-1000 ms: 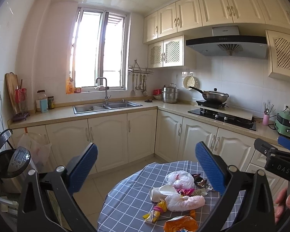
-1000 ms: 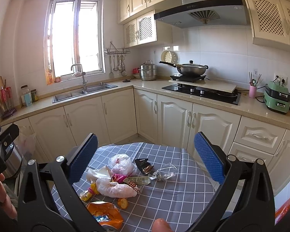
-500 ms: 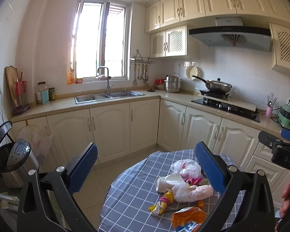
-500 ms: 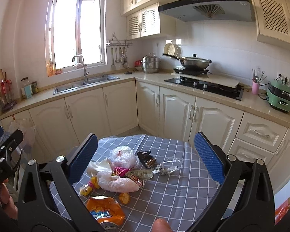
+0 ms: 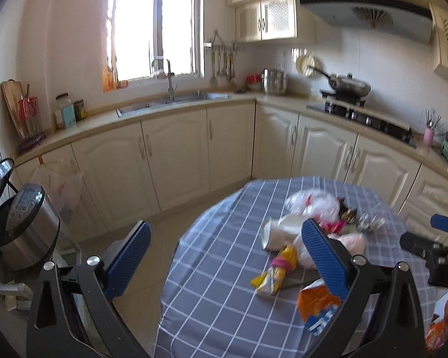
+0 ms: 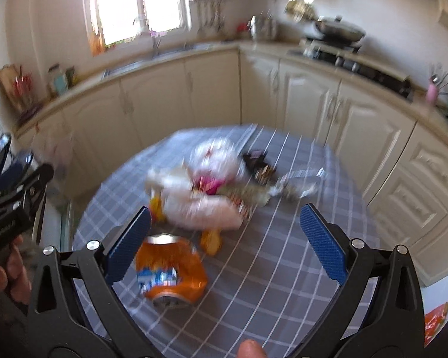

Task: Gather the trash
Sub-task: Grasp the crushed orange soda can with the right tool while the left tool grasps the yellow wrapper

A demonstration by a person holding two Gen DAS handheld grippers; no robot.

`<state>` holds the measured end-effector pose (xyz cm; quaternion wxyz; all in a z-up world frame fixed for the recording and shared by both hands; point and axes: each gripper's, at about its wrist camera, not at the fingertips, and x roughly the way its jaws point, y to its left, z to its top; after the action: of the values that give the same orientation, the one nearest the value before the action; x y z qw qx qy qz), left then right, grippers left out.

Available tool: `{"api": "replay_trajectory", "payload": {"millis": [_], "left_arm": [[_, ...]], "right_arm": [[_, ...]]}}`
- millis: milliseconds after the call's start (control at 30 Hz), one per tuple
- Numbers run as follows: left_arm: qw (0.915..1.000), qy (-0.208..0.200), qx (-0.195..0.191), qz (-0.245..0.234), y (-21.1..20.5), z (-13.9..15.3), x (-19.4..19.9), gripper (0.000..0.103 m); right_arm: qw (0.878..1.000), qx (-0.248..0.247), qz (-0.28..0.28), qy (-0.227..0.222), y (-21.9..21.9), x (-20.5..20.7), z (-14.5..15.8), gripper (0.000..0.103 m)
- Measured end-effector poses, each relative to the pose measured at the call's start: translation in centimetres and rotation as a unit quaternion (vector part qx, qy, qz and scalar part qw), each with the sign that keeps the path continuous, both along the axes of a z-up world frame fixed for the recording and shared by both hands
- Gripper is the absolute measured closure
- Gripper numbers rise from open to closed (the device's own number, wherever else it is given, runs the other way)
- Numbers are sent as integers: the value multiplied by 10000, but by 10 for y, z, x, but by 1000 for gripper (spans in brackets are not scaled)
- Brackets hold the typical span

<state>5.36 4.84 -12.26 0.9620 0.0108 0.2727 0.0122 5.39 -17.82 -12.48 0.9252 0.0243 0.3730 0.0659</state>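
A pile of trash lies on a round table with a grey checked cloth (image 5: 212, 292) (image 6: 283, 268): white plastic bags (image 5: 310, 205) (image 6: 206, 208), a white paper cup (image 5: 277, 232), a yellow wrapper (image 5: 273, 274), dark and clear wrappers (image 6: 259, 164), and a crushed orange can (image 6: 170, 271) (image 5: 316, 301). My left gripper (image 5: 227, 259) is open and empty over the table's left edge. My right gripper (image 6: 224, 241) is open and empty just above the can and the bags. The right wrist view is blurred.
Cream cabinets and a counter with sink (image 5: 170, 104) and stove (image 5: 358, 113) wrap around behind. A steel rice cooker (image 5: 21, 226) stands at the left, a plastic bag (image 5: 62, 188) hangs on a cabinet there. The other gripper shows at each view's edge.
Both grippers have tilted down and moved closer to the table. The trash pile and orange can now sit larger and between the right gripper's fingers. Jaws stay open.
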Motion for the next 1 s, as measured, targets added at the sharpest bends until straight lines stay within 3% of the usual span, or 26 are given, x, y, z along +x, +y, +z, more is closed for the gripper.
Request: {"api": "replay_trajectory", "payload": {"millis": [200,367,533,700,733,767,1000], "left_arm": [[9987,489,159,-9,4,-39,12,4],[9965,789,256,-52,8,-63,18,4],[9942,1014,343,-93,9,-79,23,4],[9921,1167,422,-175,5,-88,29,4],[9918,1184,439,-212,3,-90,30,4],[9914,1200,459,-256,1,-91,32,4],[9848,1413,647,-774,-22,-103,48,4]], "right_arm": [[9953,68,522,817,25,3,-52,5],[9879,0,950,1223,51,4,-76,5],[9825,-198,1011,1549,64,15,-100,5],[9805,-196,1098,1620,67,22,-110,7],[9799,-181,1140,1628,67,23,-113,9],[9793,-159,1147,1661,65,27,-116,18],[9801,114,1139,1619,38,22,-115,18]]}}
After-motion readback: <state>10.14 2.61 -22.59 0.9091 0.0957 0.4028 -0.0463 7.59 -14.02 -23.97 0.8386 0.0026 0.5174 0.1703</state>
